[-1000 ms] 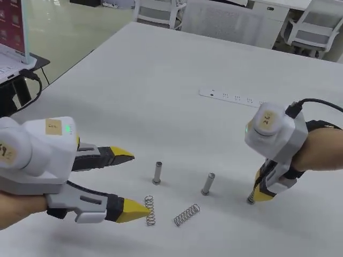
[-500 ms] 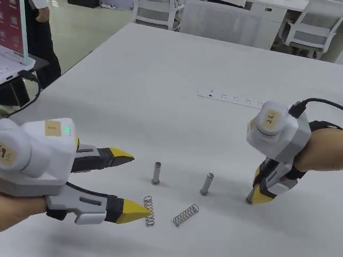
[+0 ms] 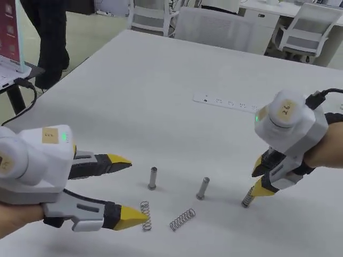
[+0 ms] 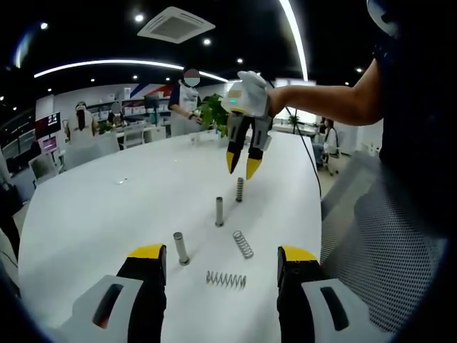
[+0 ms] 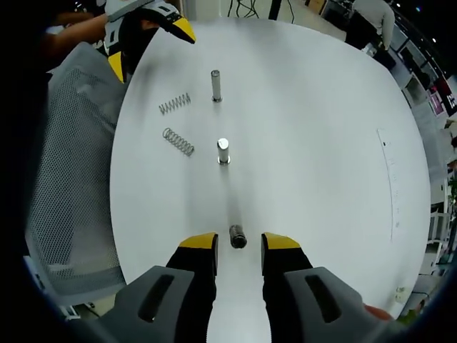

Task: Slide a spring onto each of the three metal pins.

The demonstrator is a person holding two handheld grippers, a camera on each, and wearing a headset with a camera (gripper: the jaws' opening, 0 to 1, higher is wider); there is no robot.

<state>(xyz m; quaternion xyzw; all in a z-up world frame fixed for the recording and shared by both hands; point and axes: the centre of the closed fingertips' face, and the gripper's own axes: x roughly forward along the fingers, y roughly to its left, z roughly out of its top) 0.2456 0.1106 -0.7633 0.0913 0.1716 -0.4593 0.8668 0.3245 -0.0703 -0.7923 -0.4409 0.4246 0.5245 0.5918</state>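
Two bare metal pins (image 3: 153, 178) (image 3: 202, 188) stand upright mid-table. A third pin at the right carries a spring (image 3: 247, 198). Two loose springs (image 3: 145, 216) (image 3: 182, 219) lie in front of the pins. My left gripper (image 3: 128, 188) is open at the left, its lower tip beside the nearer loose spring. My right gripper (image 3: 261, 178) hovers open just above the sprung pin. From the right gripper (image 5: 239, 243), that spring (image 5: 237, 236) sits between the jaws, untouched. From the left gripper (image 4: 221, 256), a loose spring (image 4: 226, 279) lies between my jaws.
A white power strip (image 3: 225, 101) lies across the table behind the pins. Office chairs (image 3: 297, 29) stand past the far edge. A laptop (image 3: 10, 59) sits on a stand at the left, and a person (image 3: 48, 32) stands near it.
My right gripper has lifted slightly up and right, off the spring on the right pin. The left gripper holds its place. The head camera has shifted a little.
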